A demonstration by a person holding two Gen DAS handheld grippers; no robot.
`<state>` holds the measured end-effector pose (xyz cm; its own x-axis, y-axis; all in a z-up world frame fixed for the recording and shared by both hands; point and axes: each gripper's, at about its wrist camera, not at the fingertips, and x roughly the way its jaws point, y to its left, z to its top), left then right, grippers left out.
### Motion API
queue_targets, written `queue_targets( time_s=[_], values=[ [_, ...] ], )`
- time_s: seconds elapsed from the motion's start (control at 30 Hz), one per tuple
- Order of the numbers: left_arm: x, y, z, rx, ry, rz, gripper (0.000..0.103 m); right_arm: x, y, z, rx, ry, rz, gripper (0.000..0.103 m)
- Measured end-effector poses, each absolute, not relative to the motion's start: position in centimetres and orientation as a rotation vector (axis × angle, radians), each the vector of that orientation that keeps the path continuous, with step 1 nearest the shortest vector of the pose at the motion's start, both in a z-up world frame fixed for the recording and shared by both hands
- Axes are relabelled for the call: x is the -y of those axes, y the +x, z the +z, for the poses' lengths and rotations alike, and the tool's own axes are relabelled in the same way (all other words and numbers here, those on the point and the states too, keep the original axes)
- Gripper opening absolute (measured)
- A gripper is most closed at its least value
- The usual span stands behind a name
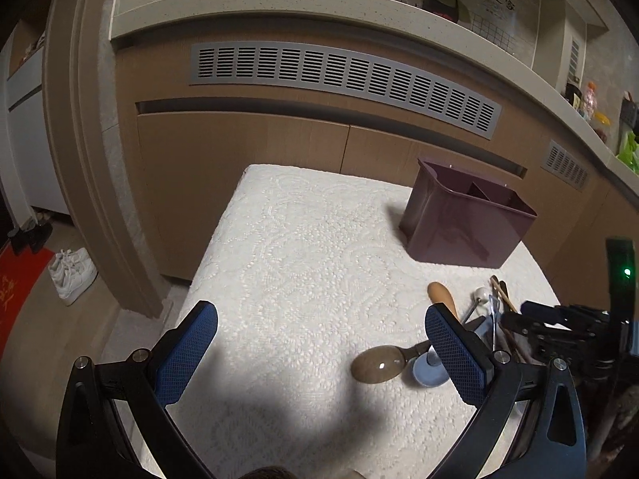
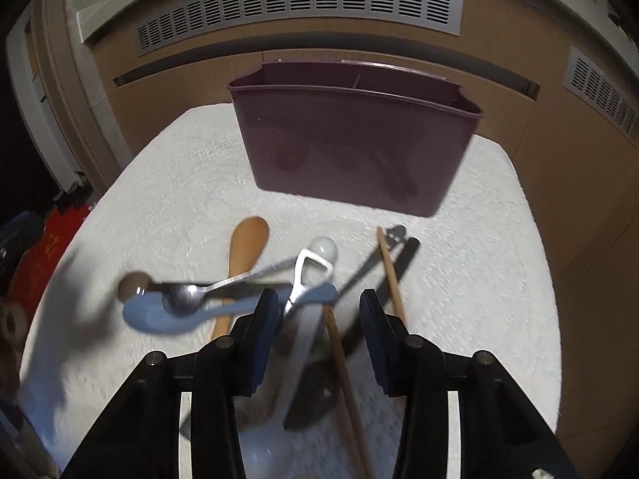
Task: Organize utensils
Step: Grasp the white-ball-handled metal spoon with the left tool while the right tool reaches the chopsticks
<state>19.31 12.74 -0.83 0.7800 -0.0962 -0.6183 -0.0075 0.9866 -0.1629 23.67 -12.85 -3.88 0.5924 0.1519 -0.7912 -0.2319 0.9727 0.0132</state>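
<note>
- Blue pads of my left gripper (image 1: pixel 321 353) fill the bottom of the left wrist view, spread wide with only bare cloth between them; that one is released and holds nothing.
- My right gripper (image 2: pixel 319 333) sits low over the utensil pile, jaws partly apart. A white handle (image 2: pixel 305 343) and one chopstick (image 2: pixel 345 375) run up between the pads, but I see a gap on both sides and no pad pressing, so nothing is grasped.
- White textured cloth (image 1: pixel 303 239) covers the table; everything for the job lies on it.
- Behind it runs a brown cabinet (image 1: pixel 247 147) with a grey vent grille (image 1: pixel 343 80) under a pale counter.
- On the far part of the cloth stands the maroon bin (image 2: pixel 351 147), upright, with a divider inside; I can't see anything in it from either view.
- Utensils lie in a loose heap on the near side of the bin, well apart from it.
- Blue spoon (image 2: pixel 159 315) lies at the left of the heap, with a metal spoon (image 2: pixel 181 295) resting in its bowl.
- Wooden spoon (image 2: pixel 245 247) points away from me, bowl toward the bin.
- Brown spoon (image 1: pixel 377 365) lies leftmost, just beside the blue one.
- White spoon (image 2: pixel 325 249) has a metal peeler (image 2: pixel 305 275) across it.
- Second chopstick (image 2: pixel 389 267) angles past the right pad, beside a black handle (image 2: pixel 403 263).
</note>
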Motion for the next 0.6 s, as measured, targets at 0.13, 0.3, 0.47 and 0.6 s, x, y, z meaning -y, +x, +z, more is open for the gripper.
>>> queue_targets(
  time_s=[0.13, 0.3, 0.47, 0.6],
  values=[
    [-12.0, 19.6, -1.7, -0.691, -0.108, -0.037, 0.103, 11.6, 25.9, -5.1, -0.943, -0.089, 0.194, 0.041],
    [-10.6, 19.7, -2.4, -0.722, -0.083, -0.09, 0.103, 12.6, 27.3, -6.0, -1.008, -0.024, 0.216, 0.022],
    [-7.2, 21.2, -2.4, -0.75, -0.033, -0.185, 0.103, 16.2, 25.3, -4.6, -0.972, -0.028, 0.21, 0.017],
    [-3.2, 23.8, -2.2, -0.786, -0.001, -0.31, 0.101, 19.9, 23.4, -4.1, -0.968, 0.001, 0.179, 0.017]
  ],
)
